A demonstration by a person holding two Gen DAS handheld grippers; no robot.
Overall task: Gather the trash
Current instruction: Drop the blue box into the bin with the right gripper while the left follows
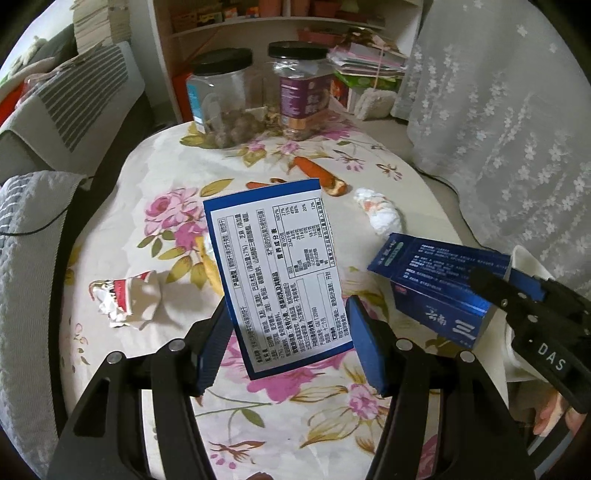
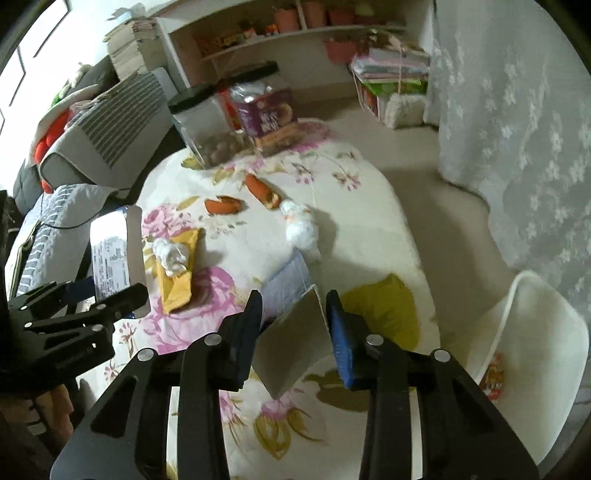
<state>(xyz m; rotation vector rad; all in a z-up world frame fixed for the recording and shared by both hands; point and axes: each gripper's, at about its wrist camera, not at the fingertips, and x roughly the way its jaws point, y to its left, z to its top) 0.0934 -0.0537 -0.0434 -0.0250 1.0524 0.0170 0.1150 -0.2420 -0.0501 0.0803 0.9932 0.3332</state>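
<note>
My left gripper (image 1: 288, 350) is shut on a flat blue-edged box with a white printed label (image 1: 277, 273), held tilted above the floral tablecloth (image 1: 155, 177). In the right wrist view this labelled box (image 2: 114, 254) and the left gripper (image 2: 107, 291) show at the left edge. The right gripper (image 2: 293, 314) is shut on a dark blue carton (image 2: 295, 343), seen end-on. From the left wrist that dark blue carton (image 1: 436, 295) hangs at the right in the right gripper (image 1: 491, 291). On the cloth lie a crumpled tissue (image 2: 301, 225), a crushed paper cup (image 1: 125, 299) and a yellow wrapper (image 2: 177, 266).
Two black-lidded jars (image 1: 225, 103) (image 1: 301, 88) stand at the table's far edge, with orange carrot pieces (image 1: 317, 173) in front of them. A white chair (image 2: 528, 332) stands at the right under a lace curtain (image 1: 498, 110). A sofa with cushions (image 1: 74, 99) and shelves (image 1: 258, 22) lie beyond.
</note>
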